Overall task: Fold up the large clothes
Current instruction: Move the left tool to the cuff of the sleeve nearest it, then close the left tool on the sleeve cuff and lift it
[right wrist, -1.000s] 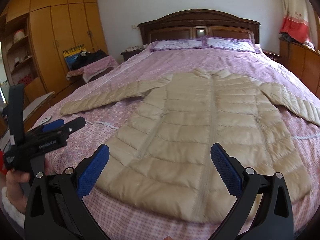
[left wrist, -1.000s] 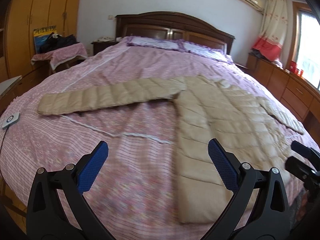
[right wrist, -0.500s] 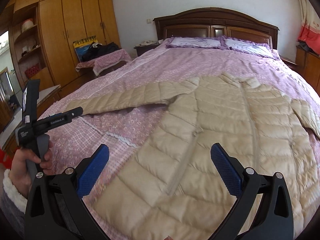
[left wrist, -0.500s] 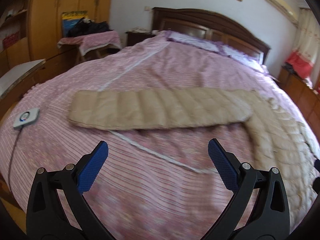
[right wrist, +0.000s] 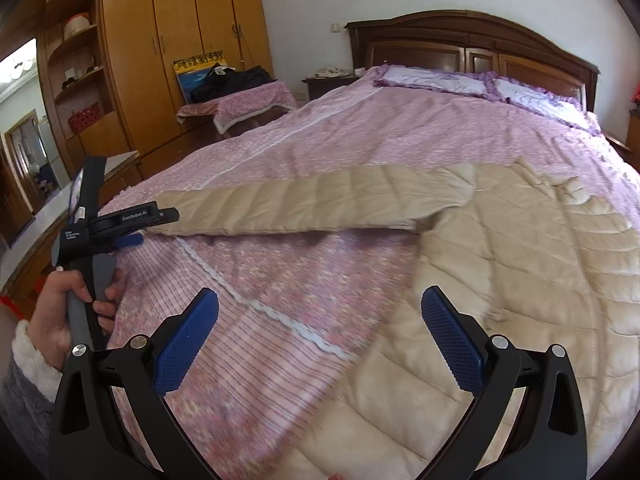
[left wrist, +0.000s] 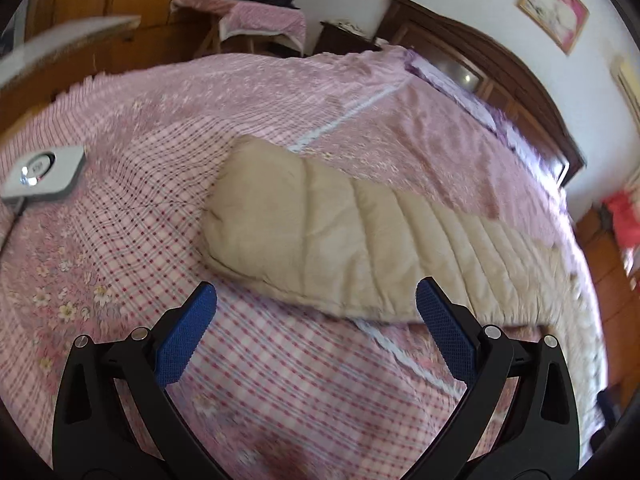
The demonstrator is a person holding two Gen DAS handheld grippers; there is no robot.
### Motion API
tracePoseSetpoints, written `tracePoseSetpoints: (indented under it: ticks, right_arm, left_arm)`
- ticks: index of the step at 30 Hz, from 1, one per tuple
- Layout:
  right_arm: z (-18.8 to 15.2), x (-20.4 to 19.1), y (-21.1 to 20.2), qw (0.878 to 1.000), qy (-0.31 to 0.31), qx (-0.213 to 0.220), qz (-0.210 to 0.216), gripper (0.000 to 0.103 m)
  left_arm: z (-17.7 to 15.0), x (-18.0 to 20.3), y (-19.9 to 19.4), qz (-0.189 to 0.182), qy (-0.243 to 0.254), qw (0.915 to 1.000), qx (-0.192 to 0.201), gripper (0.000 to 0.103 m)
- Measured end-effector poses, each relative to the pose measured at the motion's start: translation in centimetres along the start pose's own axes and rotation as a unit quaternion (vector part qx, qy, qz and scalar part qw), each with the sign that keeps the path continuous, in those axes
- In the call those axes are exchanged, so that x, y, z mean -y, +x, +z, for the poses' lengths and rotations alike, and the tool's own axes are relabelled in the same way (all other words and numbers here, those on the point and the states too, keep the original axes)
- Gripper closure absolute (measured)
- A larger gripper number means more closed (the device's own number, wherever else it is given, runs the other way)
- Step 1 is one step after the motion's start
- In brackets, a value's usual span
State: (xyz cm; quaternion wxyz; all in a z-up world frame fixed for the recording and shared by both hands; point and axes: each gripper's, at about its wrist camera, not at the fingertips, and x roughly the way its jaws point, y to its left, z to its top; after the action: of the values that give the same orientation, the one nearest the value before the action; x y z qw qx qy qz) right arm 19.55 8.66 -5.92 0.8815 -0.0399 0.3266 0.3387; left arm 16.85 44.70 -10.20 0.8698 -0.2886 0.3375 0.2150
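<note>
Across the pink bedspread (right wrist: 360, 152) lies the beige quilted jacket (right wrist: 540, 280), its sleeve (left wrist: 340, 240) stretched flat toward the bed's edge. Just short of the sleeve's cuff, the left gripper (left wrist: 316, 332) hovers spread wide and empty; the right gripper (right wrist: 320, 336), near the jacket's body, is likewise agape. A shallow pinch could catch bedspread with the slippery sleeve. Motion blur probably hides the cuff's seams, and the jacket's far sleeve is cut off.
</note>
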Motion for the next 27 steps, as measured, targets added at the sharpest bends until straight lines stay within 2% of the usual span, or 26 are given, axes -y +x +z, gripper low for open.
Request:
tracePoseSetpoints:
  ticks: [6, 14, 17, 21, 24, 27]
  right_arm:
    - [-0.3, -1.1, 0.9, 1.000, -0.022, -0.008, 0.009, 0.005]
    - [-0.6, -0.1, 1.2, 1.000, -0.006, -0.010, 0.006, 0.005]
    - [-0.5, 0.3, 1.6, 1.000, 0.002, -0.009, 0.004, 0.005]
    - [-0.5, 0.7, 1.9, 1.000, 0.017, -0.008, 0.004, 0.005]
    - [-0.4, 0.8, 1.2, 1.000, 0.024, 0.014, -0.002, 0.005]
    - [-0.1, 1.0, 0.9, 0.999, 0.029, 0.020, -0.008, 0.005]
  left_arm:
    - [0.4, 0.5, 0.8, -0.009, 0.010, 0.9997, 0.019, 0.005]
    - [1.4, 1.9, 1.9, 0.012, 0.029, 0.9993, 0.023, 0.007]
    - [1.6, 1.6, 2.3, 0.018, 0.025, 0.9993, 0.022, 0.030]
    - [1.2, 1.7, 1.8, 0.018, 0.035, 0.9988, 0.028, 0.081]
    - [0.6, 2.4, 0.2, 0.015, 0.060, 0.9966, 0.054, 0.092]
    - [0.4, 3.3, -1.2, 0.008, 0.084, 0.9937, 0.074, 0.096]
